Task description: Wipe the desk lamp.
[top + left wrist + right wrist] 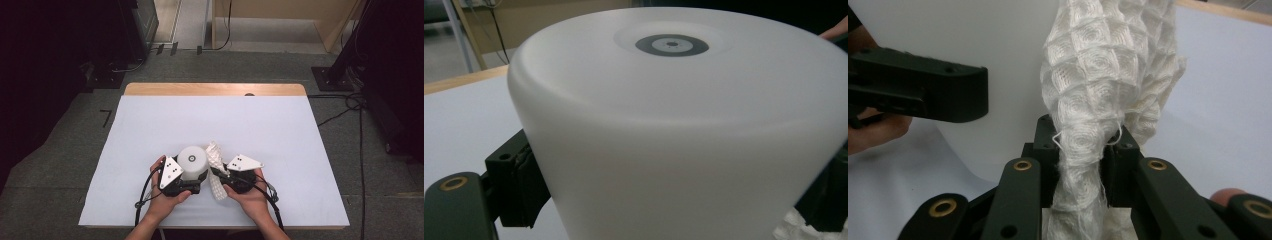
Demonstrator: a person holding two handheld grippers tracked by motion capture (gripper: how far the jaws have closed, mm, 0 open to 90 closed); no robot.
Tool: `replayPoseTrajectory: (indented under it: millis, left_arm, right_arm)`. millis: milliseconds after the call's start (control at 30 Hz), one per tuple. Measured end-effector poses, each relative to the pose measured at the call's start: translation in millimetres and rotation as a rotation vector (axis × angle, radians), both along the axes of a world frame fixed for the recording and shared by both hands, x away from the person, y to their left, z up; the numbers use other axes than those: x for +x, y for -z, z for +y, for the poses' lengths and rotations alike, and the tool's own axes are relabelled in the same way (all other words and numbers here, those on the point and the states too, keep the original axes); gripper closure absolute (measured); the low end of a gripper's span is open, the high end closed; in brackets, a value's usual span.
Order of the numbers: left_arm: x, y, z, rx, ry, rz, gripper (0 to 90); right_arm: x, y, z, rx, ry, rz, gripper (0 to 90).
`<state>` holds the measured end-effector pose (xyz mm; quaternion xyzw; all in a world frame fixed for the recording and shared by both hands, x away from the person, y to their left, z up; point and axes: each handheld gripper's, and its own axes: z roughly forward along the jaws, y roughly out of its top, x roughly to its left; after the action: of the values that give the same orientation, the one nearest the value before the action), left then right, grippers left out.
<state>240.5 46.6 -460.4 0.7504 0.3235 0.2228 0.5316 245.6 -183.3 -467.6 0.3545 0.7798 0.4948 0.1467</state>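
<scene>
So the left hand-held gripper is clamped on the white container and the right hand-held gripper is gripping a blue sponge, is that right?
Not quite. The left hand-held gripper is clamped on the white container, but the right hand-held gripper is gripping a white waffle-weave cloth, not a blue sponge. The right gripper view shows it bunched between the jaws.

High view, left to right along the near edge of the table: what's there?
Left gripper → white smooth cone-shaped plastic object → white waffle-textured cloth → right gripper, all sitting on the white sheet covering the table.
</scene>
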Motion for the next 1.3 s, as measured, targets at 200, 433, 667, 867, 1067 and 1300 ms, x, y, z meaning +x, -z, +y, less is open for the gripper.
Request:
replayPoseTrajectory:
  millis: [200,433,667,867,1067,1300]
  left_arm:
    - [2.9,7.5,-1.7,0.017,-0.001,0.017,8.5]
    - [5.4,8.7,-0.4,0.029,-0.010,0.008,8.5]
    - [9.5,15.3,-0.1,0.056,-0.026,0.034,8.4]
    - [5.5,14.6,-2.2,0.065,-0.071,0.004,1.8]
    - [-4.0,13.3,-16.1,0.087,-0.185,0.018,1.8]
    - [-4.7,9.9,-18.8,0.075,-0.239,0.045,8.3]
  right_arm:
    - [-4.5,-12.8,-2.0,0.033,-0.002,-0.042,72.6]
    - [-6.8,-24.1,-9.2,0.055,0.010,-0.079,72.6]
    - [-2.8,-21.4,-16.9,0.050,0.052,-0.068,72.6]
    - [-0.2,-18.7,-20.1,0.044,0.064,-0.062,72.4]
    - [2.8,-18.0,-28.9,0.016,0.125,-0.074,72.3]
    - [7.7,-17.6,-44.0,-0.022,0.229,-0.078,72.4]
